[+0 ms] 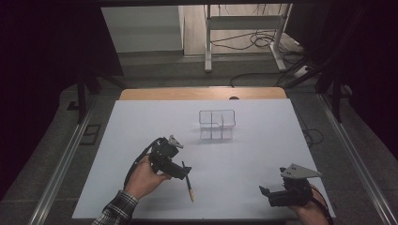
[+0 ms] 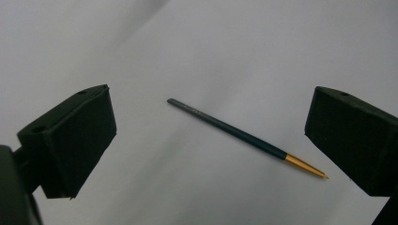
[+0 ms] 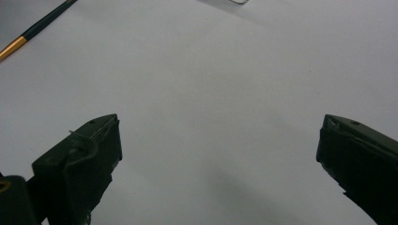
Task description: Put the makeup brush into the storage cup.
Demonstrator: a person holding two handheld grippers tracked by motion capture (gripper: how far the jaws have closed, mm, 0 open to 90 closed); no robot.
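A: L gripper?
B: Jaws wide apart, holding nothing; dark brush flat on white table between them, untouched
A: R gripper?
B: Spread wide, empty, well apart from brush

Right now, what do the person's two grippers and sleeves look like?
Both are black handheld tools. The left gripper has blocky matte-black jaws, a small grey three-cornered plate on top and a black cable looping beside the hand. The right gripper carries a larger grey plate. The left arm wears a plaid sleeve; the right wrist shows a dark cuff, details unclear.
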